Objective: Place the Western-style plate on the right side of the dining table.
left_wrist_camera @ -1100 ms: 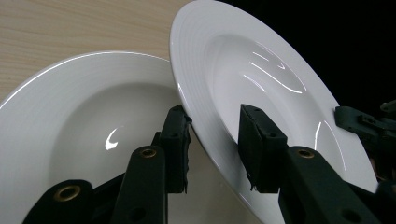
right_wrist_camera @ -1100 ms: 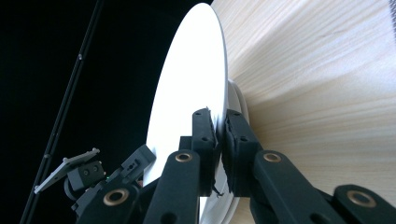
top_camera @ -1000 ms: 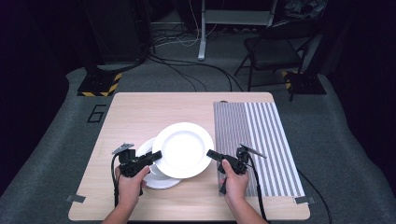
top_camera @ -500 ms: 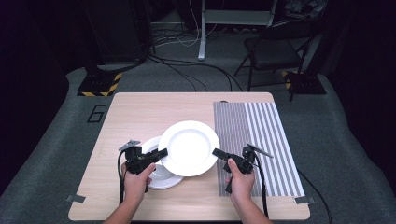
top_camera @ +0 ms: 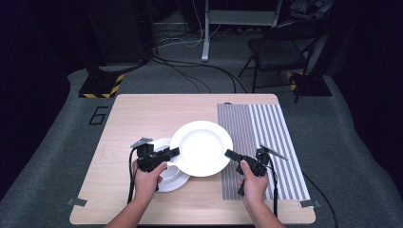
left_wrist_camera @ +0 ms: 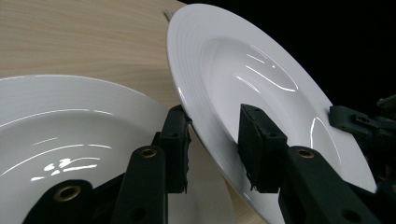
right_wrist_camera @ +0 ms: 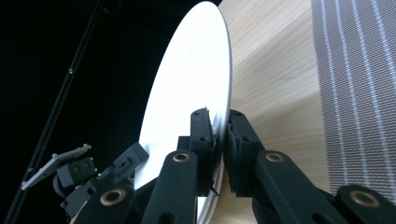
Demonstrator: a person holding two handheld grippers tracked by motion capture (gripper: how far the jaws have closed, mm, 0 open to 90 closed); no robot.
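Note:
A large white plate (top_camera: 202,147) hangs level just above the wooden table (top_camera: 138,114), carried between both grippers. My left gripper (top_camera: 173,152) is shut on its left rim; in the left gripper view its gripper (left_wrist_camera: 212,135) has one pad on the large plate's (left_wrist_camera: 261,70) top face and the other underneath. My right gripper (top_camera: 230,154) is shut on the right rim, and the right gripper view shows this gripper (right_wrist_camera: 220,126) pinching the large plate (right_wrist_camera: 187,93) edge-on. A smaller white plate (top_camera: 164,183) lies on the table under the large plate's left side and is partly covered by it.
A grey striped placemat (top_camera: 266,128) covers the table's right part, right beside the large plate. The table's far half is bare wood. A chair (top_camera: 280,52), cables and a yellow-black block (top_camera: 102,85) are on the floor beyond.
Both hands and the large plate have moved to the right, towards the striped placemat. More of the smaller plate is uncovered.

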